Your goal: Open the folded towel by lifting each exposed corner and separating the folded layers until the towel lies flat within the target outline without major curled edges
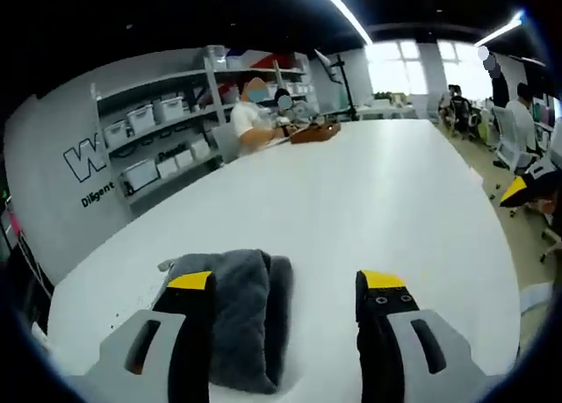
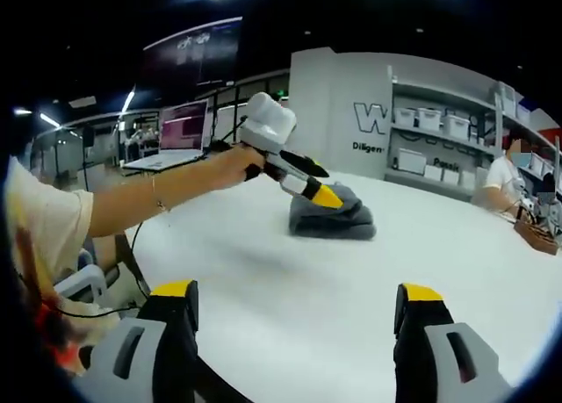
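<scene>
A folded dark grey towel lies on the white table, close in front of my left gripper. That gripper is open; its left jaw covers the towel's left part and its right jaw stands over bare table. In the right gripper view the towel sits mid-table, and the left gripper, held by a hand, slants down with its yellow tips just over the towel's top. My right gripper is open with nothing between its jaws, well back from the towel near the table edge.
Shelves with white bins line the grey wall. A person sits at the table's far end beside a brown box. A laptop stands on a desk behind. Office chairs are off the table's right side.
</scene>
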Available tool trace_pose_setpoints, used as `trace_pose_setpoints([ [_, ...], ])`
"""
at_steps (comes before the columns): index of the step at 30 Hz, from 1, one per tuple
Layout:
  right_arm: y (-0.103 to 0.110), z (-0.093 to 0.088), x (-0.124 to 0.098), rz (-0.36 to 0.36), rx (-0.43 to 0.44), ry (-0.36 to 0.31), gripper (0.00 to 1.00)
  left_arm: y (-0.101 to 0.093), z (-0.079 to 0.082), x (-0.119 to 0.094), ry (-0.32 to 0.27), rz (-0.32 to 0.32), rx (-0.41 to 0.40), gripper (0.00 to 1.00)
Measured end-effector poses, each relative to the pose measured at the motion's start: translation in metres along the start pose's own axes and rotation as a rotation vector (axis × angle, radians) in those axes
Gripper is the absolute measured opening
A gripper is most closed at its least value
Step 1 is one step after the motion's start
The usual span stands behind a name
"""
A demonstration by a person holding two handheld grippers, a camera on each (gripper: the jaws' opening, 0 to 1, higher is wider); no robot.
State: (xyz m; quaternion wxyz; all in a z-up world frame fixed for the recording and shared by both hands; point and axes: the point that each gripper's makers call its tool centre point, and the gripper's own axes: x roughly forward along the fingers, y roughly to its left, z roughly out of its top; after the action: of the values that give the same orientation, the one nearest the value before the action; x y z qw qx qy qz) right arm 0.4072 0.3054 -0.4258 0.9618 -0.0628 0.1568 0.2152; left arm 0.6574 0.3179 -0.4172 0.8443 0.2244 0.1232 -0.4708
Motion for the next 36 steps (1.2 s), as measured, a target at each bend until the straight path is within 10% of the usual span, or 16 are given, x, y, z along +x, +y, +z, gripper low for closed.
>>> trace_pose_setpoints([
  [9,0.005,-0.007,0.001,0.012,-0.021,0.024,0.93,0.029,-0.009,0.036,0.068,0.097,0.031,0.47],
  [18,0.005,-0.010,0.003,0.013,-0.025,0.041,0.92,0.024,-0.033,0.055,0.103,0.045,0.013,0.04],
  [36,0.001,-0.010,0.005,0.011,-0.015,0.043,0.91,0.028,-0.009,0.000,-0.066,0.089,-0.021,0.01],
])
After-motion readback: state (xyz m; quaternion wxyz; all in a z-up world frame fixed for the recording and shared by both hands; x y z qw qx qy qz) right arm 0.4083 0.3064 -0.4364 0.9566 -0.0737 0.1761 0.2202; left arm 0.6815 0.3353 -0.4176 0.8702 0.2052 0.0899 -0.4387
